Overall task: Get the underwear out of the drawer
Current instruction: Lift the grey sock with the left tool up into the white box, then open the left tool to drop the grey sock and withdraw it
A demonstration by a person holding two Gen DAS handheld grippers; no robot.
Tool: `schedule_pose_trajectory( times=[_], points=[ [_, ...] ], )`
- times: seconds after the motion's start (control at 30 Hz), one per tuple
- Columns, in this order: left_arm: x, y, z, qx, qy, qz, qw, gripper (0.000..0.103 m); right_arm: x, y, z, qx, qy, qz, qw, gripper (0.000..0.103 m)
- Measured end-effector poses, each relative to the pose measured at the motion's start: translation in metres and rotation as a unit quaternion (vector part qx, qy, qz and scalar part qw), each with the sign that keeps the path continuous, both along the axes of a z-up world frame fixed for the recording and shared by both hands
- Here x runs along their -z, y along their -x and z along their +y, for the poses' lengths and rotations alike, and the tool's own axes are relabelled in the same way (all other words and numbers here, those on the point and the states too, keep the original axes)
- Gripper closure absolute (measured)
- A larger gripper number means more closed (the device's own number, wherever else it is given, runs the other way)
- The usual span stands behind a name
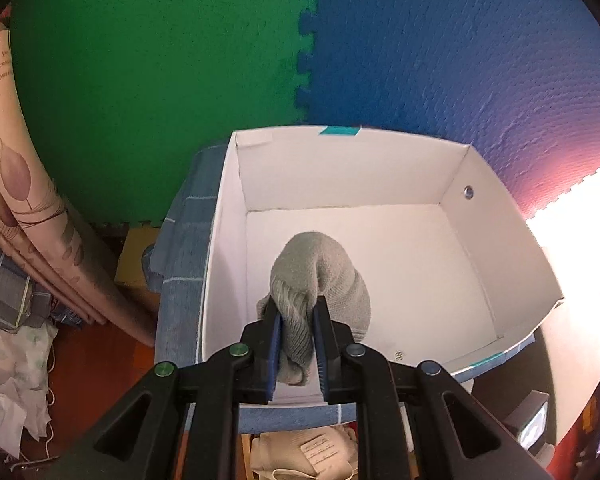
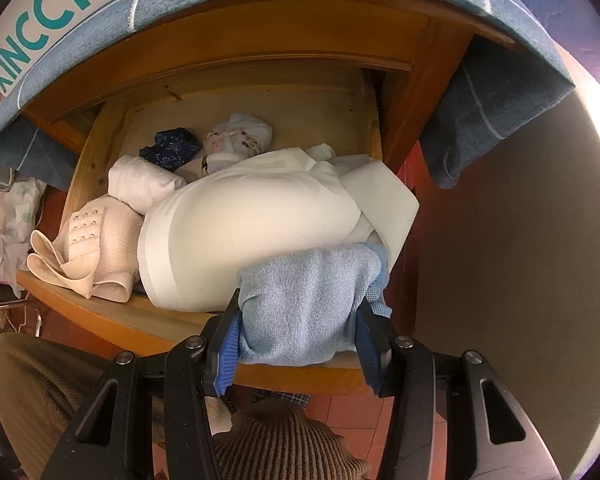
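At the lower centre of the left wrist view, the left hand-held gripper [image 1: 296, 320] is clamped on a bunched grey knit garment [image 1: 320, 280], its blue-padded fingers [image 1: 274, 344] pressing the cloth from both sides. The garment hangs over the white inside of an open cardboard box [image 1: 500, 220], which fills the middle of the frame on a blue checked cloth [image 1: 188, 240]. Behind it, green and blue foam mats [image 1: 180, 80] cover the upper half. Low in the right wrist view, the right hand-held gripper [image 2: 300, 320] is clamped on a light blue knit garment [image 2: 308, 300] at the front edge of the open wooden drawer [image 2: 100, 320]. Inside the drawer lie a large white garment [image 2: 252, 220], a beige bra [image 2: 100, 248] at the left and small rolled pieces toward the back.
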State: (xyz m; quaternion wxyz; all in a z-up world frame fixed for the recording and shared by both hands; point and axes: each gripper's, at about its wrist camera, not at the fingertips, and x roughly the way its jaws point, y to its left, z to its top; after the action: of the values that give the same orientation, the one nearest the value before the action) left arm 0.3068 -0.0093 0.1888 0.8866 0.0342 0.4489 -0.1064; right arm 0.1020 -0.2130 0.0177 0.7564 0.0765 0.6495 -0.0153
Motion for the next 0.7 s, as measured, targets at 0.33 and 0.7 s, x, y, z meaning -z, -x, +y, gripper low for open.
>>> schedule_pose_trajectory(
  times=[0.33, 0.7],
  points=[
    [0.003, 0.008, -0.002, 0.001, -0.012, 0.001, 0.9999, 0.081, -0.003, 0.002, -0.001, 0.000, -0.007, -0.007, 1.000, 0.057],
    [-0.031, 0.040, 0.024, -0.015, 0.016, -0.032, 0.9993, 0.067, -0.006, 0.003, 0.003, -0.004, 0.009, -0.013, 1.000, 0.057]
  ],
)
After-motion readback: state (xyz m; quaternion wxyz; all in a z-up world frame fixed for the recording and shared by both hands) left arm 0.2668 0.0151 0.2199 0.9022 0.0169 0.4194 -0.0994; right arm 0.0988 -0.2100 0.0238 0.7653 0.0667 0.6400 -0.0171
